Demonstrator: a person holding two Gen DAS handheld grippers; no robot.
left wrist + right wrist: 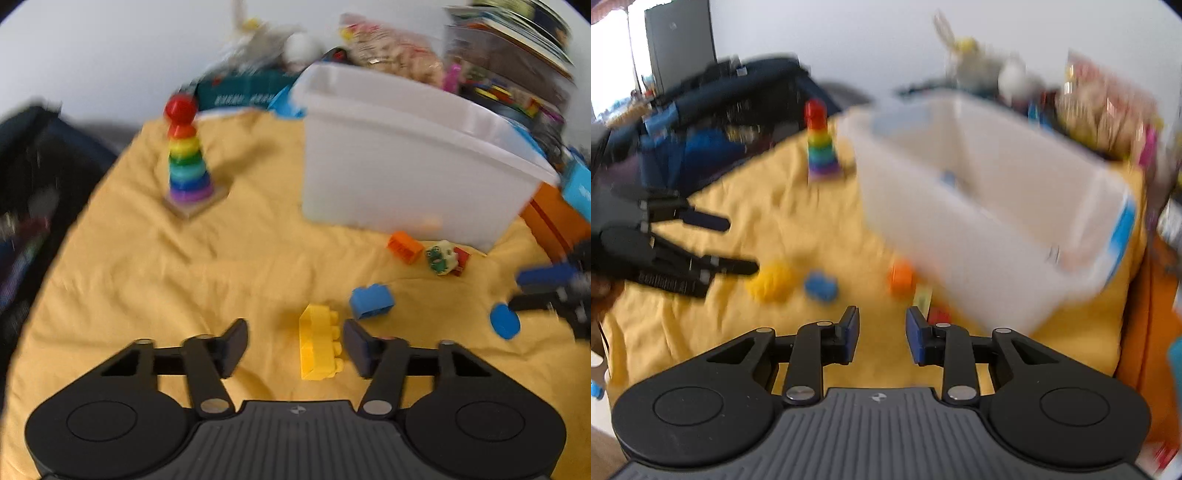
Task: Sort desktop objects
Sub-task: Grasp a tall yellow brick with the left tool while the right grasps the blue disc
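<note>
My left gripper (295,345) hangs open over the yellow cloth (184,280). A yellow brick (319,347) lies between its fingers, close to the right pad and well clear of the left one. Beyond it lie a blue brick (371,301), an orange brick (404,246) and a green-and-cream figure piece (443,256) on a red brick. My right gripper (882,332) is open with nothing between its blue pads, low over the cloth near the orange brick (901,278). The tall white bin (388,166) stands behind the bricks. Both views are blurred.
A rainbow ring stacker (188,162) stands at the back left of the cloth. A blue disc (504,321) lies by the right gripper's tips. Books, bags and toys crowd the back edge; a dark bag (701,122) sits off the left side, an orange box (554,221) at the right.
</note>
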